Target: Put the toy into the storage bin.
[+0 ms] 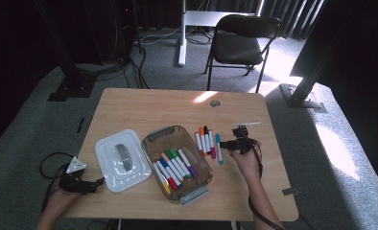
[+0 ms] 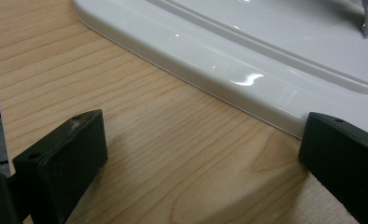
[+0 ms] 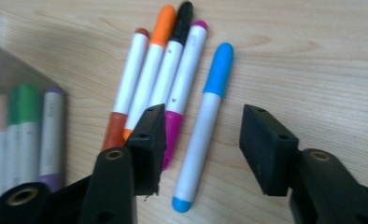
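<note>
Several loose markers [image 1: 206, 141] lie side by side on the wooden table right of a clear plastic box [image 1: 196, 191]. The blue-capped marker [image 1: 218, 147] [image 3: 205, 126] is the rightmost of them. My right gripper [image 1: 227, 144] [image 3: 205, 116] is open, low over the table, its jaws on either side of the blue marker without touching it. The red, orange, black and magenta markers [image 3: 166, 70] lie just past the left jaw. My left gripper [image 1: 98, 182] [image 2: 203, 123] rests open on the table at the near edge of a white lid [image 1: 105, 148] [image 2: 247, 51], holding nothing.
The clear box [image 3: 4, 65] holds several coloured markers [image 1: 175, 165] and has grey latches at both ends. The white lid lies flat left of it with a grey handle [image 1: 123, 155] on top. A black chair [image 1: 242, 40] stands beyond the table's far edge.
</note>
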{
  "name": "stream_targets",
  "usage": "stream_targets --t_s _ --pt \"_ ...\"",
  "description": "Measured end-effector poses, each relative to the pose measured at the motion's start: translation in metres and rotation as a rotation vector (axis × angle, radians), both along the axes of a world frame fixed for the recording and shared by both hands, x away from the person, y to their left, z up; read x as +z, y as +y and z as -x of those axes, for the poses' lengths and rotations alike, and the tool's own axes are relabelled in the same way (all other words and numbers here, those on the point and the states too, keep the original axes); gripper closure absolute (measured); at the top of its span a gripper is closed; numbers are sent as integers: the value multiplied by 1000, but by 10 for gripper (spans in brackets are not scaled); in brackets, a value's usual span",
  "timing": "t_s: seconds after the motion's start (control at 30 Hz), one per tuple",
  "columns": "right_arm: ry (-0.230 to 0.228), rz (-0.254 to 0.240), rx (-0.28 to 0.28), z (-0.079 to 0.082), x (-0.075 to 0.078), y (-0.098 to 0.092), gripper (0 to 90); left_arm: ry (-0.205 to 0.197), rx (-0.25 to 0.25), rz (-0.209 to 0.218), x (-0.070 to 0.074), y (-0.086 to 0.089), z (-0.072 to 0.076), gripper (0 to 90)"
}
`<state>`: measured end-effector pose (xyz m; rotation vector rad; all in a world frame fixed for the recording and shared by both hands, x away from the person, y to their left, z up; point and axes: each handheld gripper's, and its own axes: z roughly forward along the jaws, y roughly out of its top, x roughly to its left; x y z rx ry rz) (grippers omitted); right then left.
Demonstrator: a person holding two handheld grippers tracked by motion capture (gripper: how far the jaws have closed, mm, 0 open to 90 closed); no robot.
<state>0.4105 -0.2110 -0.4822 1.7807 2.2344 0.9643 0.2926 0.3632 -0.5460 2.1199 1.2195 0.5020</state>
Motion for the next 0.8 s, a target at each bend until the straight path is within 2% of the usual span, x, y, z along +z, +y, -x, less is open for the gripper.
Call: stream_targets --t_s 0.03,0.33,0.4,0.43,0.7,0.8 --pt "6 5 -1 -2 -3 1 557 1 0 0 0 0 0 17" --pt "52 72 -15 -17 -23 16 611 1 0 -1 0 0 0 16" --pt "58 108 -29 -20 -26 19 634 1 0 -1 0 0 0 17" --pt "66 106 -26 -21 -28 19 637 0 0 0 0 0 0 17" --pt "78 152 -44 -22 -34 19 700 1 0 0 0 0 0 16" --pt "74 163 -53 -21 -34 18 757 0 0 0 0 0 0 16"
